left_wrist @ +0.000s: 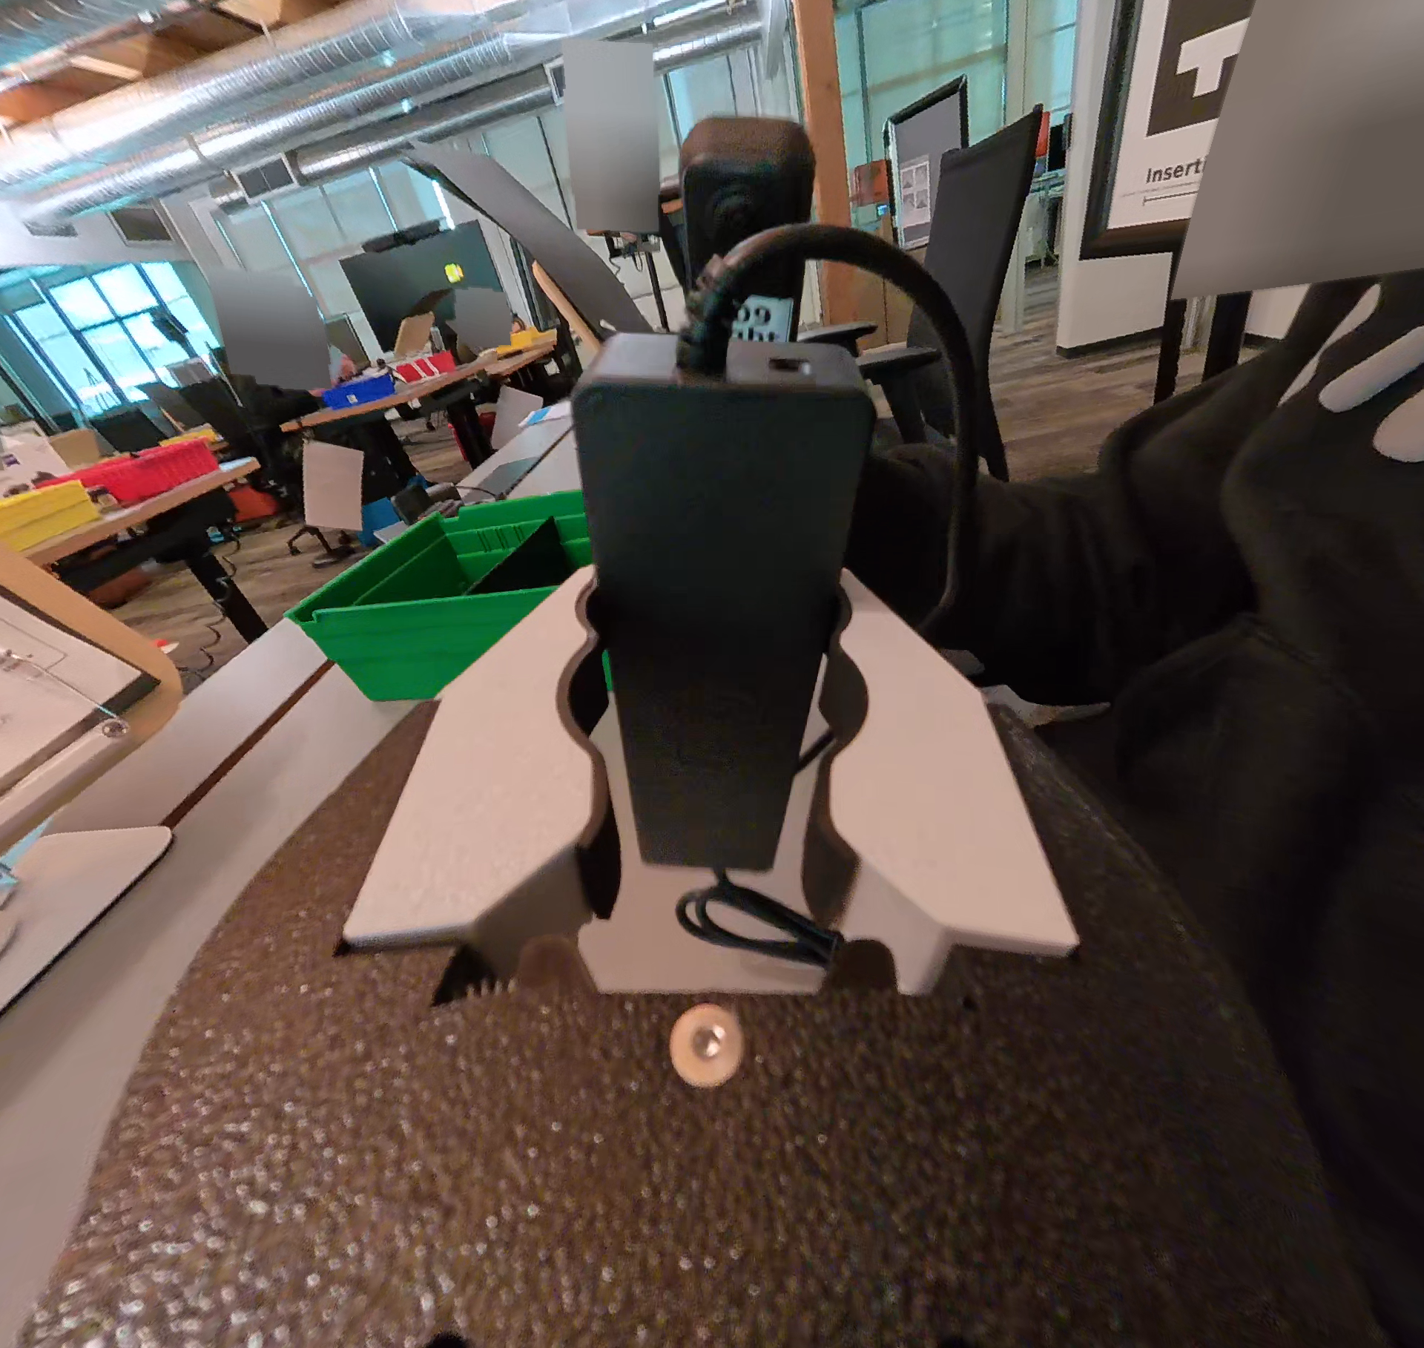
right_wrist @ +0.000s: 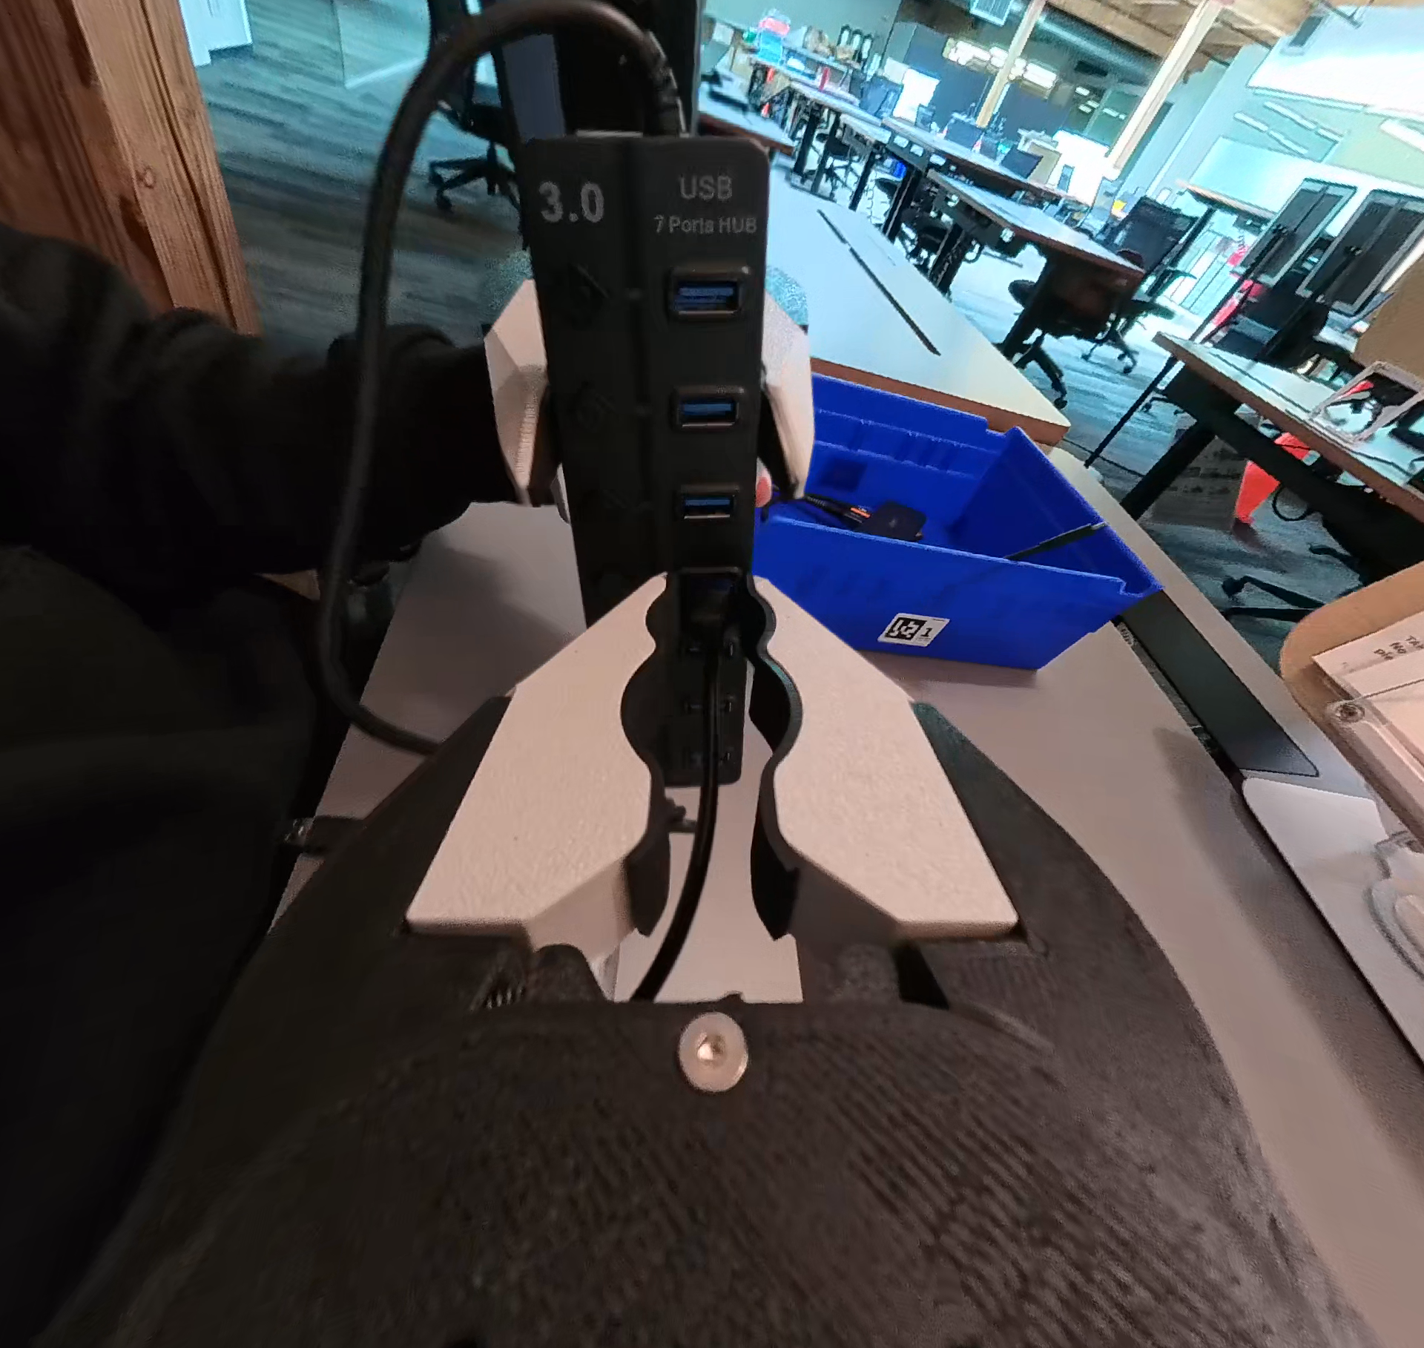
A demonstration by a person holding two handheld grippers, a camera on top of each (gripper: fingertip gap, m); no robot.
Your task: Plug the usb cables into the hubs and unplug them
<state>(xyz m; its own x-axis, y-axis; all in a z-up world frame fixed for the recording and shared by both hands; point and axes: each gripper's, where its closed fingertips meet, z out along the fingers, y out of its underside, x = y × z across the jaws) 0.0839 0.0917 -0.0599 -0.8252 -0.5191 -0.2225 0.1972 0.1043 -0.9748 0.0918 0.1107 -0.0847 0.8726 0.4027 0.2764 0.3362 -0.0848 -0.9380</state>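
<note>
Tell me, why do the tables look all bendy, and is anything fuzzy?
In the left wrist view the wide lens curves the grey table edge and ceiling pipes, while the upright black plastic USB hub stays fairly sharp; in the right wrist view the far desks bow too, the hub's top end looks slightly soft, and the blue plastic bin is crisp.

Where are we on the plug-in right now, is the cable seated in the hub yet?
Done: the left gripper is clamped on the hub, holding it upright. In hand: the right gripper grips a plug at the fourth port; whether it is fully seated cannot be told. Left: three blue ports above sit empty, and unplugging remains.
</note>
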